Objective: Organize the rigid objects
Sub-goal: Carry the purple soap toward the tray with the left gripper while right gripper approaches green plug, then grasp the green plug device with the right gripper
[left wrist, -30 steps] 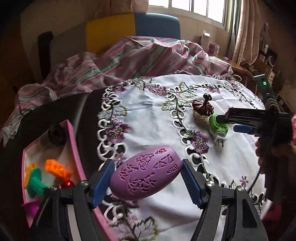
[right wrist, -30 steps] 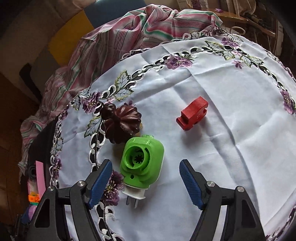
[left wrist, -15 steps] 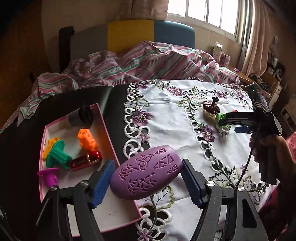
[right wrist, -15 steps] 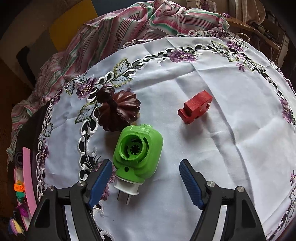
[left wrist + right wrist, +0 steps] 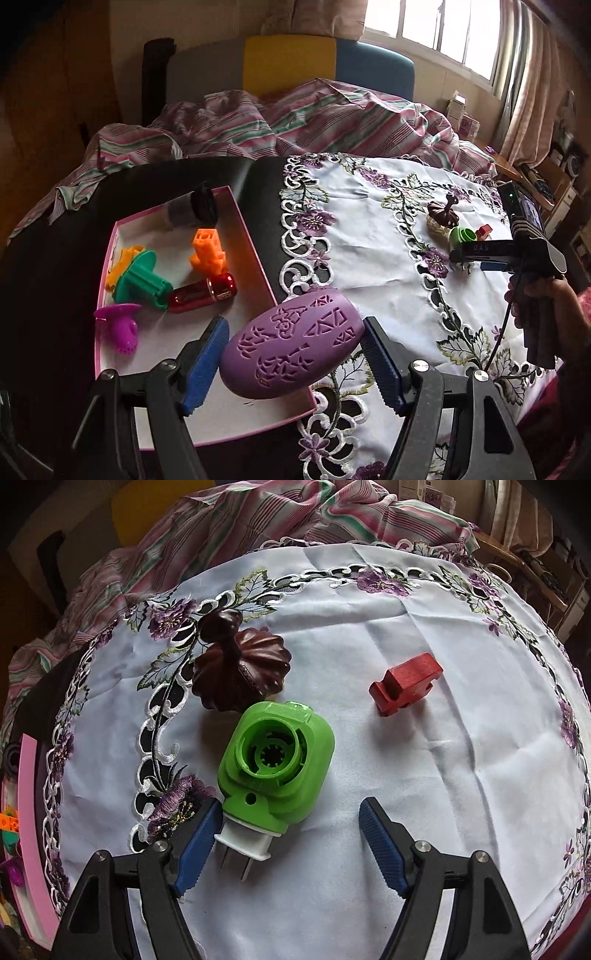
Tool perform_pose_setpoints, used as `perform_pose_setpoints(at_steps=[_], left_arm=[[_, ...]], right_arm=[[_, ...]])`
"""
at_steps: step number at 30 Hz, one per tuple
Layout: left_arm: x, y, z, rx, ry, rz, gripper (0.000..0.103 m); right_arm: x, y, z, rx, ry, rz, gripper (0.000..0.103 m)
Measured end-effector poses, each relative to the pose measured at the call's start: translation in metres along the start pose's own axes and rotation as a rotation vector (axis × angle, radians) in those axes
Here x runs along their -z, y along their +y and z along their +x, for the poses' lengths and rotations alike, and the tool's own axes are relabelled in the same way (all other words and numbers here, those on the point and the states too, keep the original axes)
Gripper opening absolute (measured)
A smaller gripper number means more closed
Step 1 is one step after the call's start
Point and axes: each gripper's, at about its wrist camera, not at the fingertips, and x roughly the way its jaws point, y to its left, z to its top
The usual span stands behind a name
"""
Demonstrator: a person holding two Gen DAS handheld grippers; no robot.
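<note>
Since the earlier frame, our left hand-held gripper has carried the purple oval case leftward from over the embroidered cloth to the near right corner of the pink tray. The case stays clenched between both blue pads, tilted, above the tray's edge.

Our right hand-held gripper points steeply down over the green plug-in device, which now sits closer to its left pad. Its jaws have just been opening and stand released, with the device's white plug end between them; the left pad looks to be touching or just beside it, we cannot tell which. In the left view a hand grips its handle.

On the cloth-covered surface we count three things: the green device, one dark brown fluted lid and one red block. In the tray we count six.
</note>
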Motion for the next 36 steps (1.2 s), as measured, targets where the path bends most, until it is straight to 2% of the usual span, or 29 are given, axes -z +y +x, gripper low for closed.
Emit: perform_pose_setpoints(at_steps=[4, 12, 19, 25, 30, 36], left_arm=[[0.002, 0.007, -0.002, -0.008, 0.001, -0.014, 0.074], [0.007, 0.025, -0.006, -0.028, -0.002, -0.053, 0.074], [0.019, 0.051, -0.006, -0.054, 0.016, -0.102, 0.074], [0.037, 0.088, -0.009, -0.071, 0.039, -0.156, 0.074], [0.056, 0.121, -0.011, -0.063, 0.065, -0.207, 0.074], [0.060, 0.134, 0.004, -0.050, 0.108, -0.250, 0.073]], right_arm=[[0.004, 0.008, 0.003, 0.045, -0.001, -0.067, 0.085], [0.007, 0.001, 0.004, 0.029, -0.013, -0.053, 0.091], [0.005, 0.002, 0.003, 0.036, -0.011, -0.062, 0.091], [0.003, 0.004, 0.003, 0.036, -0.008, -0.059, 0.092], [0.003, 0.005, 0.003, 0.040, -0.004, -0.062, 0.091], [0.000, 0.006, 0.004, 0.038, 0.000, -0.061, 0.091]])
